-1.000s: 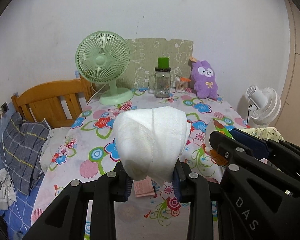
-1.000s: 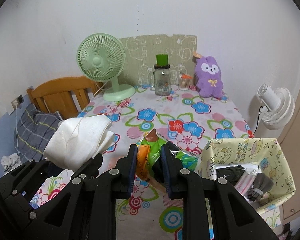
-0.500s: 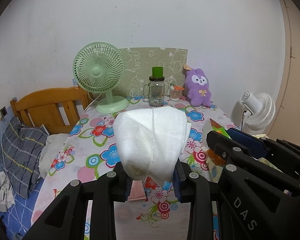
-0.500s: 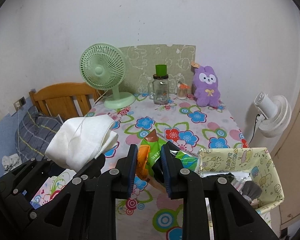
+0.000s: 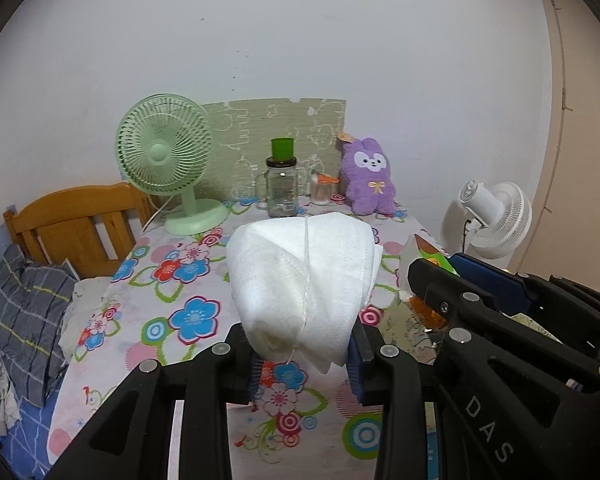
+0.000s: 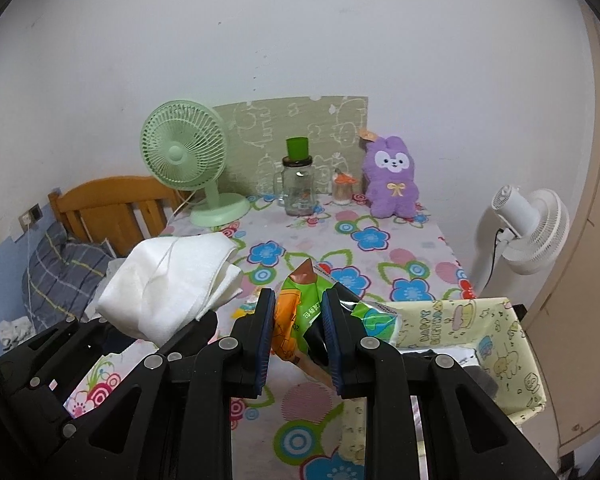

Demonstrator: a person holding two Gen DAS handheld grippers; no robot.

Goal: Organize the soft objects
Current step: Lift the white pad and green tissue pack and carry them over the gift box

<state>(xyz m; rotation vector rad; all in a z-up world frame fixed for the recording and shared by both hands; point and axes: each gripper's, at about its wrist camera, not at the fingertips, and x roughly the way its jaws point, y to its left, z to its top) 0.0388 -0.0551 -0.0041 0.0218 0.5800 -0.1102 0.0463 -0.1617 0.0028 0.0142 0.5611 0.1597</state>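
Patterned box beside right gripper, right view only

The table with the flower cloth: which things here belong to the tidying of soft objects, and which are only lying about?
Part of the job:
- white cloth, held in the left claw
- green and orange packet, held in the right claw
- yellow patterned box

Only lying about:
- green fan
- glass jar
- purple plush rabbit
- white fan

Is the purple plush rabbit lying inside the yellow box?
No, the purple plush rabbit sits upright on the table's far end against the wall, far from the yellow box.
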